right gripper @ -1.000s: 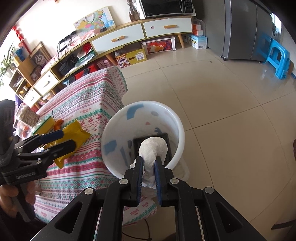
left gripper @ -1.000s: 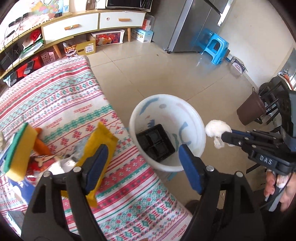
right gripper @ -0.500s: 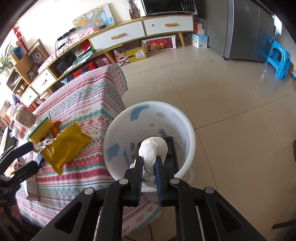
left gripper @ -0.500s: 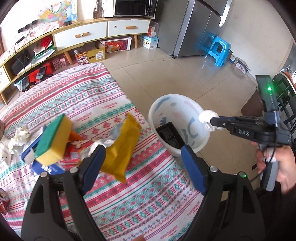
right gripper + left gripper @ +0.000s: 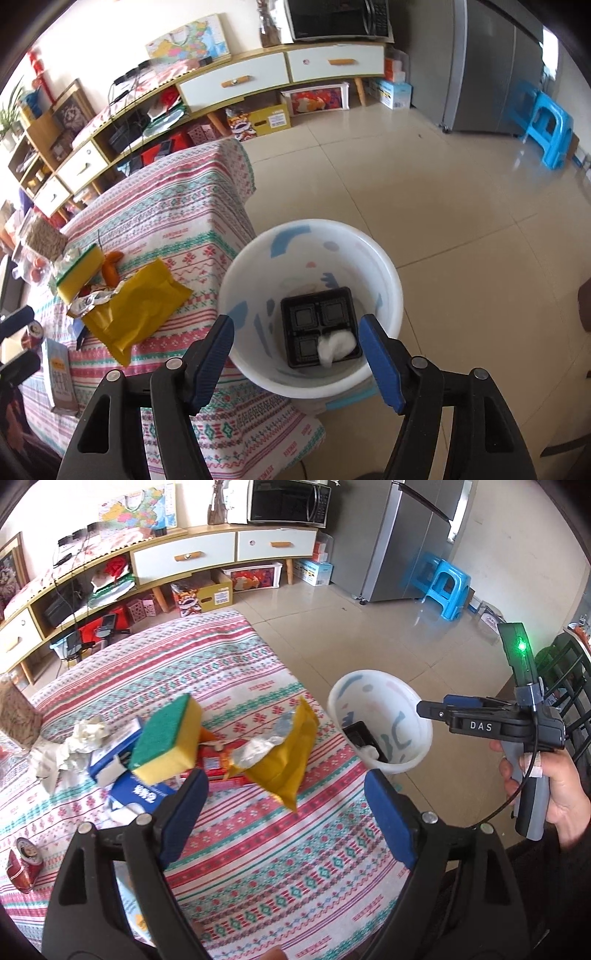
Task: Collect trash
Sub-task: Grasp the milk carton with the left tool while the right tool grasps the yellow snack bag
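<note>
A white bucket stands on the floor beside the table; it also shows in the left wrist view. In it lie a black plastic tray and a white crumpled tissue. My right gripper is open and empty above the bucket's near rim; it also shows in the left wrist view. My left gripper is open and empty above the table. On the table lie a yellow packet, a green-and-yellow sponge, crumpled paper and a red can.
The table has a patterned cloth. A blue-and-white box and a red flat box lie under the sponge. A blue stool, a fridge and a low cabinet stand beyond.
My right gripper has opened and the white tissue has dropped into the bucket onto the black tray. My left gripper has pulled back and up from the table's edge.
</note>
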{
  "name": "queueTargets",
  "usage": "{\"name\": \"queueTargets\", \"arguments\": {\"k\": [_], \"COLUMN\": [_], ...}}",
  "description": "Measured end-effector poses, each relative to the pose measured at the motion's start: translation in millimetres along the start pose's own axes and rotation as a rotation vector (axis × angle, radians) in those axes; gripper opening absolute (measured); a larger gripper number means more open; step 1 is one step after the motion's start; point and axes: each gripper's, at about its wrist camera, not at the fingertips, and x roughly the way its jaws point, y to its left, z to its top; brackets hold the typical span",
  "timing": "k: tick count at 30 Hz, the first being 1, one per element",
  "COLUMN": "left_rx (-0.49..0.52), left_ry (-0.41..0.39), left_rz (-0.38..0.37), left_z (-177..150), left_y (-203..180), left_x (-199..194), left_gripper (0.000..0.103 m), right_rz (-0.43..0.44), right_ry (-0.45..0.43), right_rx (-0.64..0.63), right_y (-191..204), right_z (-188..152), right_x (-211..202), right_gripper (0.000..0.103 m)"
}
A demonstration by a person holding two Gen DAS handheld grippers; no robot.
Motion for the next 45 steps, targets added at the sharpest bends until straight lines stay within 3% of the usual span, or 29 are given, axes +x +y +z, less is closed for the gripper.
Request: {"name": "queueTargets", "arguments": {"k": [11,27,30,35,38,40,41,45], "left_rx": [-0.08,-0.43,-0.485,-0.576,-0.567,-0.553,-0.548,-0.517], "left_ry": [0.049,0.194,0.234,0.271,0.276,0.286,0.291,0.283], "left_rz": [0.061,0.083,0.06,-0.052,-0.048,-0.042,-0.042,-0.028], "left_z": [-13,-79,-95,-112,-113,-113,-112,-105], "left_y": [46,153,161,162,158,156,156,150], "left_x": [-11,-13,-5,4,6,7,9,12], "left_gripper": [0.087,0.087,0.087,0.086,0.078,0.069,0.06,0.043], "right_rz": [0.024,0.075,0.075,0.079,0.086,0.091,0.091,0.097], "right_ry": [-0.013,0.01,0.022,0.036,0.039,0.04,0.04,0.047], "right_rx": [-0.071,-0.159,-0.177,-0.192,-0.189,-0.186,-0.185,-0.171], "right_y": [40,102,111,125,131,136,138,145], "right_z": [3,5,4,6,9,10,10,14], "right_x": [-1,10,15,25,28,30,31,39], "right_gripper": [0.078,0.083,0.084,0.084,0.084,0.084,0.084,0.084]}}
